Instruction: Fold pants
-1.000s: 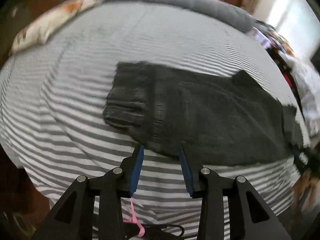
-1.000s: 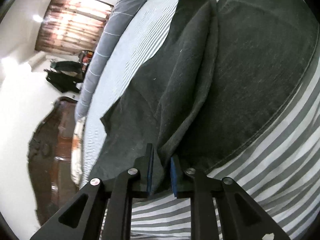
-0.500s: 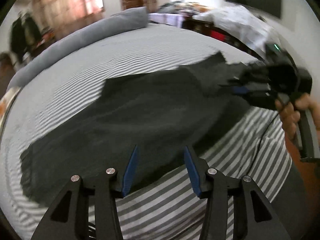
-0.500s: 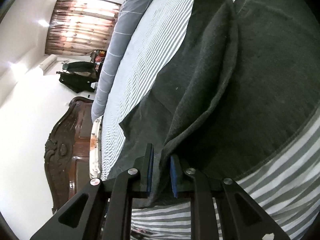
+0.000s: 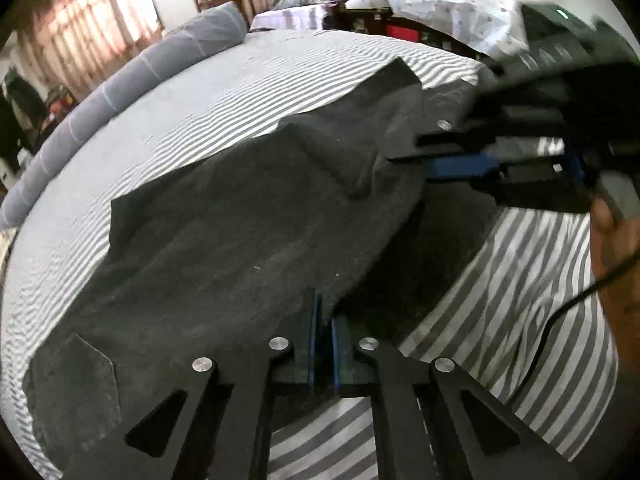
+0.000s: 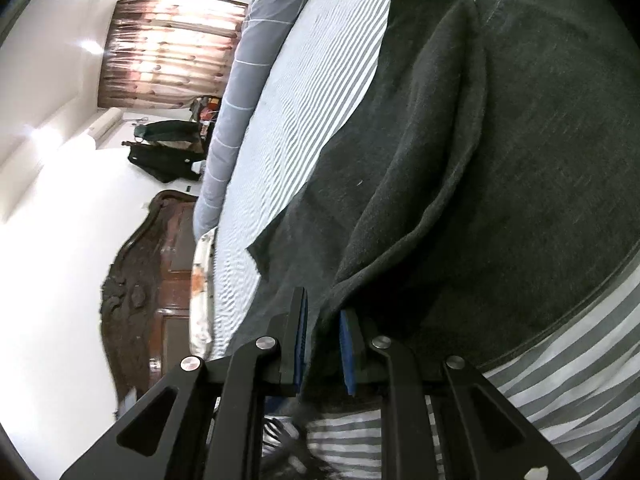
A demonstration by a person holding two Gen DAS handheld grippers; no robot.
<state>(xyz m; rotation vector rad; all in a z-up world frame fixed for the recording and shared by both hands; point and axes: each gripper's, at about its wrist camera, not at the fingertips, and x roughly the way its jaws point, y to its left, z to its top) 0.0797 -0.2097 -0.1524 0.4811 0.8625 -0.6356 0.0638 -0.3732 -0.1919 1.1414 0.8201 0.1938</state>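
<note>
Dark grey pants (image 5: 240, 216) lie spread on a grey-and-white striped bed (image 5: 256, 76). My left gripper (image 5: 325, 320) is shut on the near edge of the pants and lifts it a little. My right gripper (image 5: 424, 160) shows at the right of the left wrist view, pinching another part of the pants' edge. In the right wrist view the right gripper (image 6: 324, 320) is shut on a raised fold of the pants (image 6: 460, 152), which drape away over the bed (image 6: 304, 92).
A long grey bolster (image 5: 132, 76) lies along the far side of the bed. A dark wooden headboard (image 6: 144, 272) and a patterned pillow (image 6: 202, 292) are at one end. Cluttered furniture under a white cloth (image 5: 448, 4) stands beyond the bed.
My left gripper was open beside the pants and has now shut on their near edge. My right gripper has kept its grip and the raised fold has shifted slightly.
</note>
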